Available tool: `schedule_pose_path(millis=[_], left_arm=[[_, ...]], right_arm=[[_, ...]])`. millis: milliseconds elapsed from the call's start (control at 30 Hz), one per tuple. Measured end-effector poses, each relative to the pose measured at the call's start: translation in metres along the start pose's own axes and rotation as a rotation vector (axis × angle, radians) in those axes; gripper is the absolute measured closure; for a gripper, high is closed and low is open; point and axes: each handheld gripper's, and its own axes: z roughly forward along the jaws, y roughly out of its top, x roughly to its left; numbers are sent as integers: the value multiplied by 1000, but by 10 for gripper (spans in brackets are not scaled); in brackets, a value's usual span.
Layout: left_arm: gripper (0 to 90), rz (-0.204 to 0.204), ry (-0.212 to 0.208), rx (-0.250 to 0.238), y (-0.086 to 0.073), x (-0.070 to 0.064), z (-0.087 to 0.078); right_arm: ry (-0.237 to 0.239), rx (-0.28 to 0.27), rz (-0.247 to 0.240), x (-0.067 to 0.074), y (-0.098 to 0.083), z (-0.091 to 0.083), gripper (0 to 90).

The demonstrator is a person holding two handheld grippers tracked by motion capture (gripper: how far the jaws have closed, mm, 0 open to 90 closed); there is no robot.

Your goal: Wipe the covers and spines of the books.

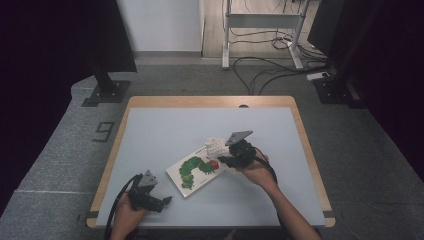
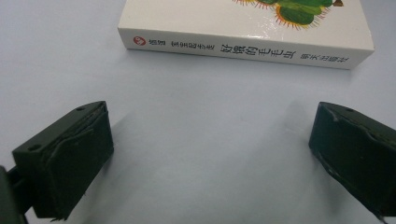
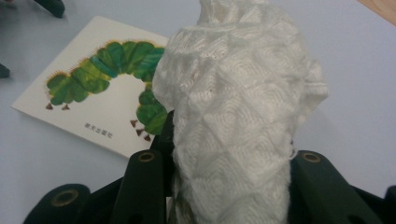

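— Right gripper fingers?
— Drawn in tight, pinching a bunched white cloth between the pads.
— Cloth direction?
— Long axis straight out from the fingers, far end beyond the tips, above the edge of a picture book lying flat on the bench.
— Left gripper?
— Fingers spread wide, gripping nothing, low over the bench; book spine ahead of the tips, lying crosswise to them, apart.
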Motion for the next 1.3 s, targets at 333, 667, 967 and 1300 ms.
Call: schedule_pose_path(millis=[333, 667, 967, 1300], left_arm=[[0, 1, 0, 0, 0, 0, 0], [0, 1, 0, 0, 0, 0, 0], [0, 0, 0, 0, 0, 0, 0], [0, 0, 0, 0, 0, 0, 0]], right_arm=[[-37, 3, 37, -15, -20, -17, 608], [-74, 4, 74, -28, -41, -36, 602], [-113, 1, 109, -40, -60, -53, 597], [-164, 8, 155, -53, -83, -70, 591]])
